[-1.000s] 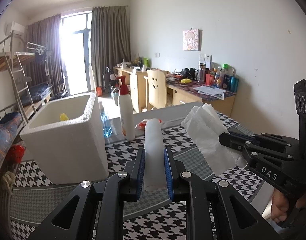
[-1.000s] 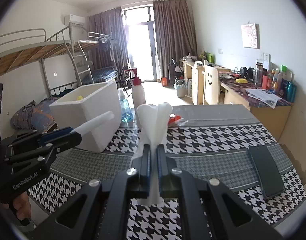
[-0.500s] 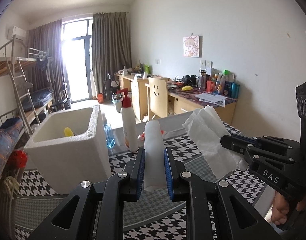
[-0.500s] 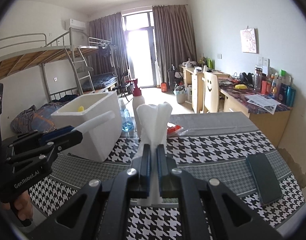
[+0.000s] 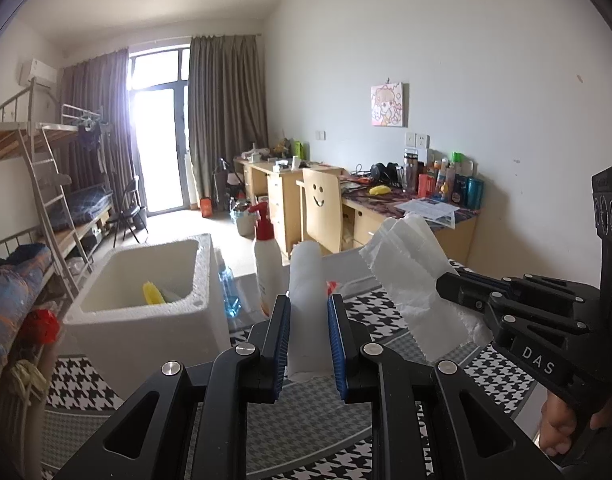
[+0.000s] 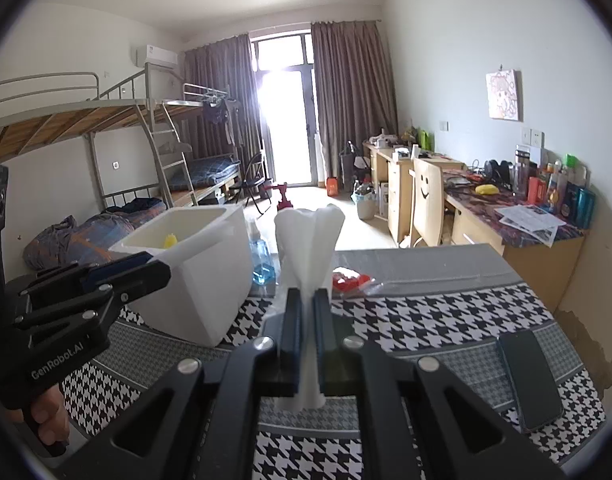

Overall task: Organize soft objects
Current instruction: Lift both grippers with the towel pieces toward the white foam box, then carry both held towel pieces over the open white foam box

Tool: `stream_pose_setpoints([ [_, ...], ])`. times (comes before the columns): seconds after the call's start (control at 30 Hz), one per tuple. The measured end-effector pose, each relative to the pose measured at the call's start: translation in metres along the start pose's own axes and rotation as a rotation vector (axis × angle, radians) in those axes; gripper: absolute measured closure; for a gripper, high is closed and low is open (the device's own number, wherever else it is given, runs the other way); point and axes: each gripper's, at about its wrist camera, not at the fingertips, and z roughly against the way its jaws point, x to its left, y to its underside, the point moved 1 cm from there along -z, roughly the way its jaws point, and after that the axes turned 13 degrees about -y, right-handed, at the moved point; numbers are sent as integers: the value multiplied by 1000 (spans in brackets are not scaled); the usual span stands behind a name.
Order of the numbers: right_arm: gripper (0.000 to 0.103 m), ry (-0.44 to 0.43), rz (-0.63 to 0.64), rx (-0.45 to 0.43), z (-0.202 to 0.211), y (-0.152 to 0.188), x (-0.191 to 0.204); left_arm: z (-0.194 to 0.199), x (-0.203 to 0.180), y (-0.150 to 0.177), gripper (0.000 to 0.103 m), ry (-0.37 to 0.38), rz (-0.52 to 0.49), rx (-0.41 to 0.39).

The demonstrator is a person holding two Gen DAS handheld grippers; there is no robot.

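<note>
You hold a white rolled foam piece (image 5: 308, 312) between blue pads (image 5: 283, 344) of the black left gripper (image 5: 308, 346). Your black right gripper (image 6: 308, 344) pinches white crinkled sheet (image 6: 308, 248). The tablecloth (image 6: 446, 312) shows black-and-white houndstooth with finer grey check bands. The foam box (image 5: 146, 332) is white, with a yellow item (image 5: 153, 294) inside. The pump bottle (image 5: 268, 264) is white with a red pump; the spray bottle (image 6: 262, 260) is clear blue; the phone (image 6: 532, 378) is black.
</note>
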Motion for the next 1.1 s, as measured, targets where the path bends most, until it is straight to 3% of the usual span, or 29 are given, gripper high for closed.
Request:
stream_pose_setpoints([
  [0.53, 94, -16, 25, -31, -11, -25, 6, -4, 15, -26, 82, -57, 31, -52],
  [1.1, 94, -22, 24, -27, -36, -44, 13, -26, 39, -37, 83, -145, 63, -46],
])
